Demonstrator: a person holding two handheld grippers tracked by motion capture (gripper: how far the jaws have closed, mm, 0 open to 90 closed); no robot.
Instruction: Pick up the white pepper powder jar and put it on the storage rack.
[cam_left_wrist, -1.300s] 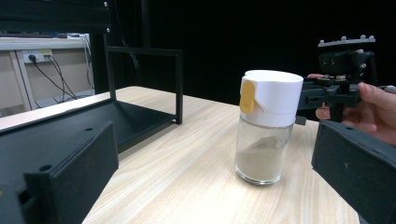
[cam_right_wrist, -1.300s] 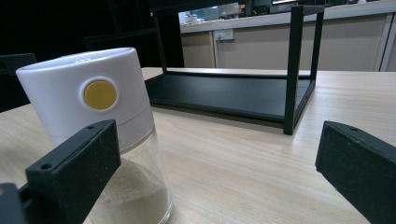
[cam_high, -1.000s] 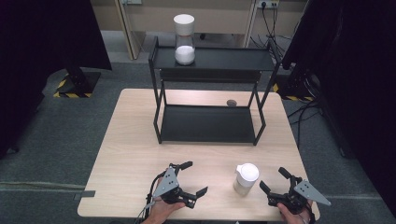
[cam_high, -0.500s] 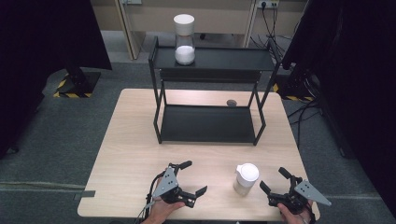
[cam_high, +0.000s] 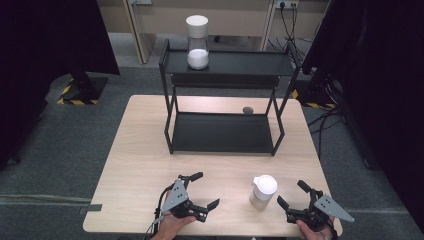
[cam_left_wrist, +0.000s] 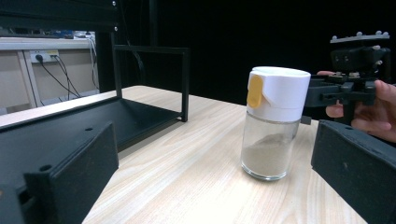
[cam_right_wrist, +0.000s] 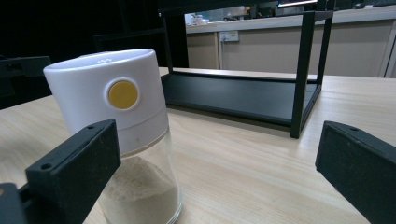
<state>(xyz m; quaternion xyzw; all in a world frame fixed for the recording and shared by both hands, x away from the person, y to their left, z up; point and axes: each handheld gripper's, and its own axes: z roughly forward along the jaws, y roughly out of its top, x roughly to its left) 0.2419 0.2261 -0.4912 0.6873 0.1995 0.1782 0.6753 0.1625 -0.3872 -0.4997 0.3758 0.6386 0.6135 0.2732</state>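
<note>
A glass shaker (cam_high: 263, 192) with a white lid and yellow button stands upright near the table's front edge, part full of pale powder. It appears as the shaker (cam_left_wrist: 274, 123) in the left gripper view and the shaker (cam_right_wrist: 122, 135) in the right gripper view. My left gripper (cam_high: 205, 190) rests open to its left, jaws apart and empty. My right gripper (cam_high: 293, 194) sits open just right of it, not touching. A second white-lidded jar (cam_high: 197, 35) stands on the top of the black shelf rack (cam_high: 225, 62).
The rack's lower shelf (cam_high: 220, 132) lies bare on the wooden table (cam_high: 140, 155). A small grey object (cam_high: 247, 110) sits behind the rack. Dark curtains flank both sides; cables hang at the far right.
</note>
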